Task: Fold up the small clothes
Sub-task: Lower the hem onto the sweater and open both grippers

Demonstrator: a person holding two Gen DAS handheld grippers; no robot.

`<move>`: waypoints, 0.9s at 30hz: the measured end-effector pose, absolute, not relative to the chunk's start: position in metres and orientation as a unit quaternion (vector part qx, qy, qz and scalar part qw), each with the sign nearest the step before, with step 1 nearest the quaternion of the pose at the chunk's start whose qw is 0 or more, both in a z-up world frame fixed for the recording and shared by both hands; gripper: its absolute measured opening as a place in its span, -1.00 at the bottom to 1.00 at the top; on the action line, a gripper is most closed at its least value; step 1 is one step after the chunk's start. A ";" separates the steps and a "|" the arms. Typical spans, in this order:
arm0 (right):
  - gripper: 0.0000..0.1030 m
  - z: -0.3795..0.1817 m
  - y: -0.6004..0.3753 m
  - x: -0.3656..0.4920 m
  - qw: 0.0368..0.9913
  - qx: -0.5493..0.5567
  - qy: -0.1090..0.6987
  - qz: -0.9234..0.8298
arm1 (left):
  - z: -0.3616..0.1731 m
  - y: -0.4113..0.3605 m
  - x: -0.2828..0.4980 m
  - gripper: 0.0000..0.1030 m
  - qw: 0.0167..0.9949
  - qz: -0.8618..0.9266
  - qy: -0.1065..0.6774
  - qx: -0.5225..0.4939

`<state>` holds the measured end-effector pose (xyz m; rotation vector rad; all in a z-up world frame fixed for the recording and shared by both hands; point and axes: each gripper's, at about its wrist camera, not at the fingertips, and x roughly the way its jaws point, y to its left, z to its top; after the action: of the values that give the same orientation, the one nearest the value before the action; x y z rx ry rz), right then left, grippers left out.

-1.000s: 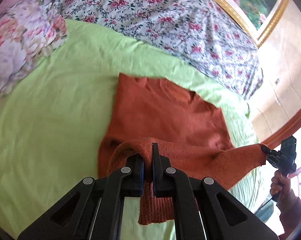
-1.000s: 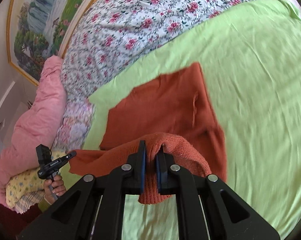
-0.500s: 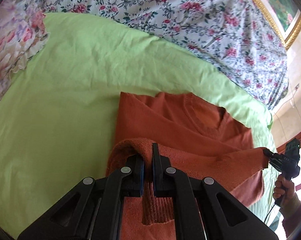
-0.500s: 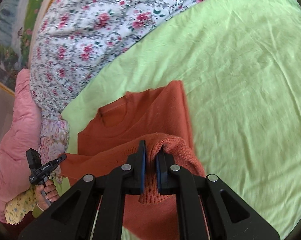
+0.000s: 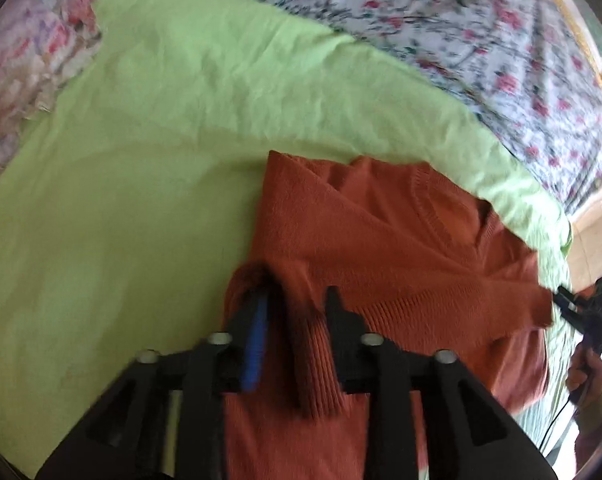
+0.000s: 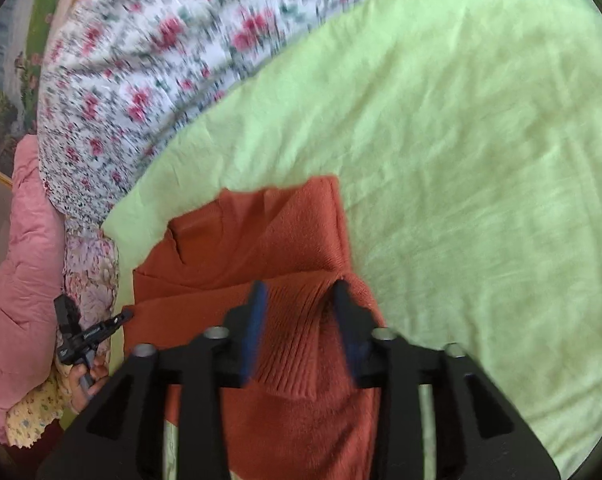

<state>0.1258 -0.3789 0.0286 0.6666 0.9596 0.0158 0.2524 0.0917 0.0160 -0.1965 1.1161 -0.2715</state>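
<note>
A wrinkled lime-green cotton sheet (image 6: 461,160) spreads across the bed, meeting a white quilt printed with red roses (image 6: 149,80). A puffy pink comforter (image 6: 17,280) bunches beside it, under a gold-framed landscape painting (image 6: 5,80).

Left gripper (image 5: 295,304) jaws parted; right gripper (image 6: 299,296) jaws parted

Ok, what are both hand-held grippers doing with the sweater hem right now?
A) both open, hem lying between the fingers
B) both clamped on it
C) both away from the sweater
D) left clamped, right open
A: the left hand-held gripper and the right hand-held gripper each show a wide gap between the fingers, with the sweater hem lying loose in it.
</note>
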 end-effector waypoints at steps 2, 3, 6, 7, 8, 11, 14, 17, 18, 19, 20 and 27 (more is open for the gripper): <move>-0.03 0.043 -0.375 0.114 0.847 0.297 0.440 0.005 | 0.026 0.081 0.230 -0.37 0.828 -0.173 0.527 -0.082; -0.03 0.049 -0.370 0.109 0.853 0.289 0.435 0.013 | 0.028 0.071 0.220 -0.35 0.824 -0.190 0.527 -0.076; -0.03 0.056 -0.333 0.100 0.857 0.253 0.442 0.079 | 0.019 0.036 0.193 -0.26 0.795 -0.257 0.542 -0.085; -0.03 0.053 -0.319 0.100 0.852 0.239 0.454 0.105 | 0.013 0.026 0.189 -0.25 0.783 -0.272 0.553 -0.087; -0.03 0.045 -0.303 0.102 0.842 0.223 0.473 0.132 | 0.003 0.012 0.186 -0.25 0.772 -0.282 0.565 -0.075; -0.03 0.018 -0.264 0.111 0.811 0.170 0.530 0.179 | -0.020 -0.015 0.190 -0.26 0.766 -0.270 0.583 -0.014; -0.06 -0.005 -0.254 0.124 0.794 0.126 0.565 0.188 | -0.019 -0.015 0.213 -0.27 0.767 -0.275 0.580 -0.019; -0.13 -0.006 -0.273 0.144 0.809 0.109 0.555 0.161 | -0.012 -0.009 0.249 -0.36 0.783 -0.254 0.568 -0.006; -0.14 -0.004 -0.280 0.151 0.816 0.103 0.549 0.148 | -0.010 -0.007 0.265 -0.37 0.790 -0.242 0.563 -0.004; -0.15 -0.001 -0.290 0.160 0.826 0.099 0.540 0.130 | -0.007 -0.004 0.282 -0.37 0.799 -0.225 0.558 -0.003; -0.15 0.004 -0.302 0.170 0.837 0.100 0.527 0.107 | -0.005 -0.001 0.294 -0.37 0.805 -0.214 0.554 -0.005; -0.11 0.030 -0.376 0.213 0.878 0.164 0.450 -0.025 | 0.031 0.004 0.376 -0.03 0.858 -0.124 0.498 -0.029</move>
<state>0.2133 -0.3761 0.0299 0.3418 0.9380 -0.0529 0.3757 0.0040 0.0313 -0.0607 1.0470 -0.2601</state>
